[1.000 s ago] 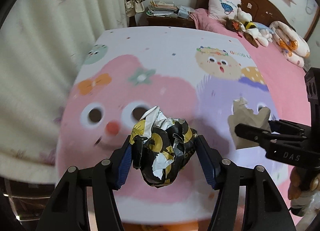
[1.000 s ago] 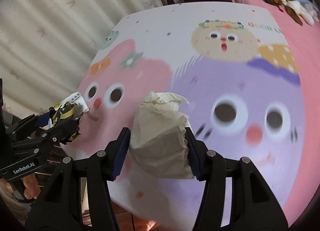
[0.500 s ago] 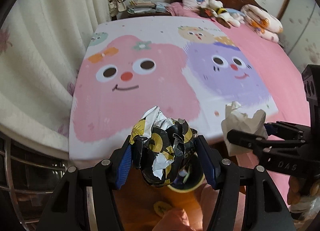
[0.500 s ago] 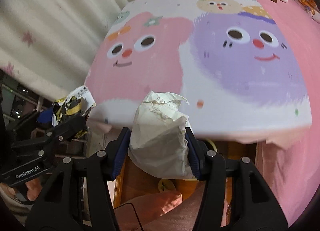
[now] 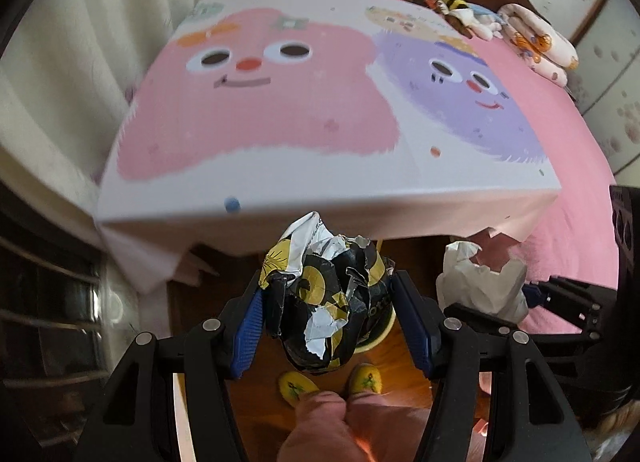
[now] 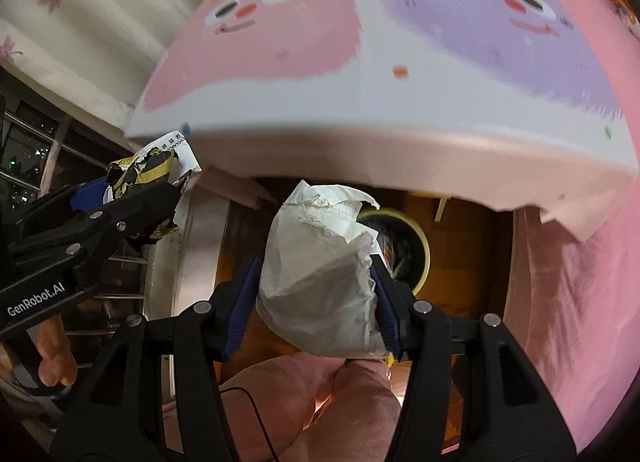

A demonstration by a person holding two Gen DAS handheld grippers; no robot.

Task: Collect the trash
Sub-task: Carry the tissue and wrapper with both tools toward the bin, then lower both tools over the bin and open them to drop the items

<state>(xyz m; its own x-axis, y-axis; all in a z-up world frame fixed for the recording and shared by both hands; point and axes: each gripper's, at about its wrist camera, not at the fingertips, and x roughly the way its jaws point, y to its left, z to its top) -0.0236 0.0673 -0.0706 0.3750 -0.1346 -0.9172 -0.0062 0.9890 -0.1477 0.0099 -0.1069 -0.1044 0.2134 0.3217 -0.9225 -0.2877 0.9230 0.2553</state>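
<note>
Bed (image 5: pixel 280 134) receded; bin (image 6: pixel 416 246) beneath paper wad (image 6: pixel 320 286).

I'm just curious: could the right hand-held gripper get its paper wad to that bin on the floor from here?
Probably yes. The right hand-held gripper holds the pale paper wad off the bed, and the bin sits just beyond it on the floor with nothing visible between them.
</note>
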